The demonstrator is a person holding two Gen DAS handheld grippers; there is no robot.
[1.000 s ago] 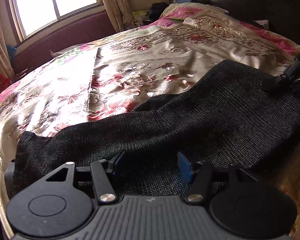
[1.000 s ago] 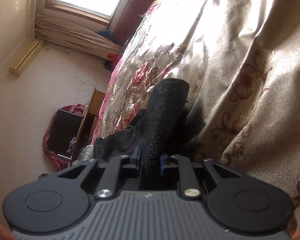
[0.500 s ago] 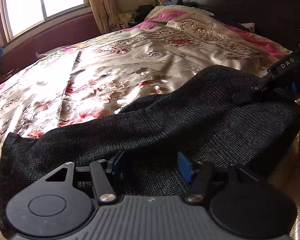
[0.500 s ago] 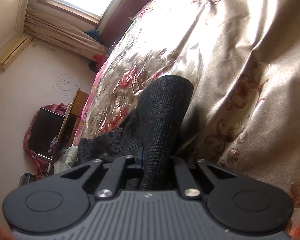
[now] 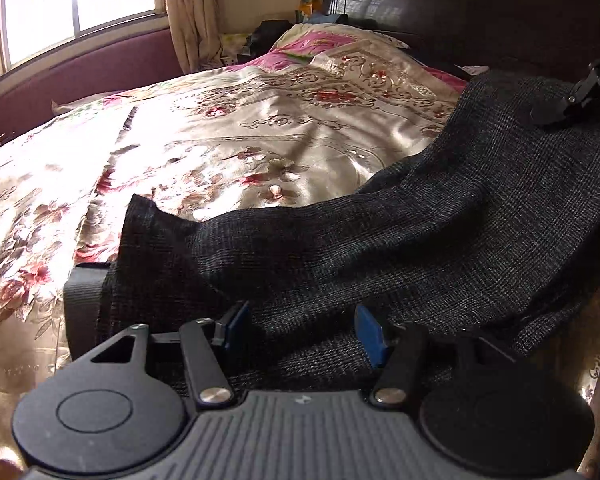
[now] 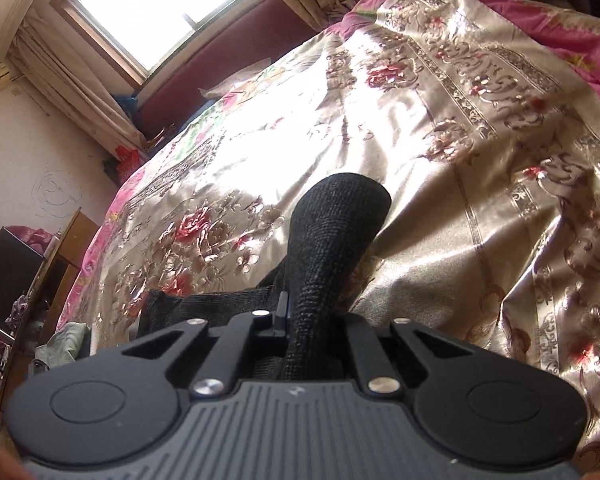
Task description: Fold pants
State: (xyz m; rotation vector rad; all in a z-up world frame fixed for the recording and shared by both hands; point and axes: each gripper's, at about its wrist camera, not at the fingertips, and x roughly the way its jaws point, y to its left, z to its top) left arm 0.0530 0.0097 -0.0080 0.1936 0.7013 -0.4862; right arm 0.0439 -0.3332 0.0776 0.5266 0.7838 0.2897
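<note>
The dark grey pants (image 5: 440,240) are sprawled across the flowery bedspread (image 5: 228,152), the right claw (image 6: 300,320) is pinched tight on a bunched-up fold of them and holding it off the bed, and the left claw (image 5: 300,332) sits spread wide over the fabric, gripping nothing.

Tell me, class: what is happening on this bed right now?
A person is folding dark pants on a flowered bedspread, with a gripper in each hand. The right gripper is shut on a bunched fold of the fabric and holds that end up off the bed. The left gripper is open, with its blue pads on either side of the cloth, not pinching it.
</note>
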